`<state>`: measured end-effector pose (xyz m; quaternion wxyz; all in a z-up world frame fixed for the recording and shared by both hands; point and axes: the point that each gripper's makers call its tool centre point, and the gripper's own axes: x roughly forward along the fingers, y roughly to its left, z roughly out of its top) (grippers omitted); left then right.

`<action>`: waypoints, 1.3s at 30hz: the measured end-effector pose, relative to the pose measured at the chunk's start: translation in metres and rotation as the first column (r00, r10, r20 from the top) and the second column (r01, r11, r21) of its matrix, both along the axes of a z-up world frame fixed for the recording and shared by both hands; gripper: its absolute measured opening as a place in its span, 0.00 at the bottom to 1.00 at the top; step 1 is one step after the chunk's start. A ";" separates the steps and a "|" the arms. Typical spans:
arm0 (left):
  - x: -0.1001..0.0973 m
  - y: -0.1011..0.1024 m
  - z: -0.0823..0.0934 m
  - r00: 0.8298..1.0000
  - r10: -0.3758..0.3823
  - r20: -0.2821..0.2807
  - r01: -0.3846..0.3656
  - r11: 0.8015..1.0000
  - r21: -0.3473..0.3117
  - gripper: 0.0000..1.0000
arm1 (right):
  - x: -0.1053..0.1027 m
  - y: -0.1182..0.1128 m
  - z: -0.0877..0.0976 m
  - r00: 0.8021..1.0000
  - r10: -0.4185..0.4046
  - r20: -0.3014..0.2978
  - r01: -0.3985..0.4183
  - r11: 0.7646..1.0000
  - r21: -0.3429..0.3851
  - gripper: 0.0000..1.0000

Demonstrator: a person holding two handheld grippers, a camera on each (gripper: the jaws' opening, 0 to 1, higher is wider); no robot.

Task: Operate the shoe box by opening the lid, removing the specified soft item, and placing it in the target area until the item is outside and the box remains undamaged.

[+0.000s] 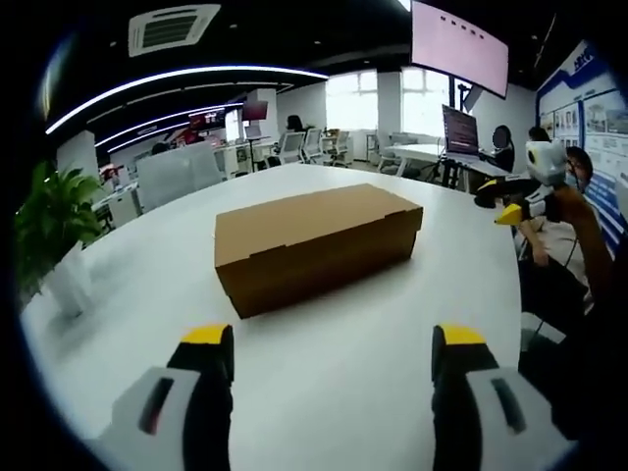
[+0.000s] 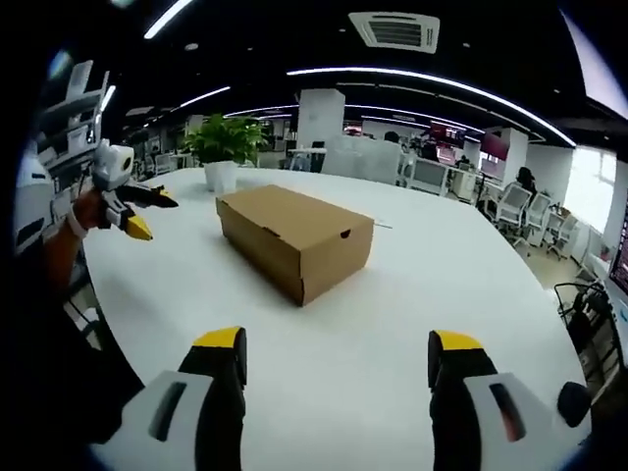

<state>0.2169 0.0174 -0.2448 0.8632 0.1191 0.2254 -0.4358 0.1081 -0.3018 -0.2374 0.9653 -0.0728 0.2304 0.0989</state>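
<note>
On the white table (image 1: 324,392) ahead of you sits the shoe box (image 1: 316,245), brown cardboard, lid down flat and closed. Your left gripper (image 1: 334,358) hangs short of it, jaws spread wide apart, nothing between the yellow tips. Over in the right gripper view the box (image 2: 294,238) shows a corner toward you, and your right gripper (image 2: 336,361) floats above bare tabletop, jaws likewise apart and holding nothing. Neither one touches the cardboard. Your left gripper shows again at the left edge of that view (image 2: 137,211), held up off the table. Behind the box, a potted plant (image 2: 226,147) stands on the table.
</note>
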 end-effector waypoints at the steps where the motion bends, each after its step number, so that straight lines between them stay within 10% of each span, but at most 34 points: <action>1: 0.001 0.001 0.001 1.000 0.003 0.001 -0.003 1.000 -0.008 0.85 | 0.001 0.000 0.000 1.000 -0.002 -0.001 0.002 1.000 -0.002 0.77; 39: 0.010 -0.001 0.021 0.998 0.057 0.000 -0.056 0.984 -0.169 0.93 | 0.053 0.011 0.007 0.997 0.074 -0.017 -0.073 0.996 0.054 0.76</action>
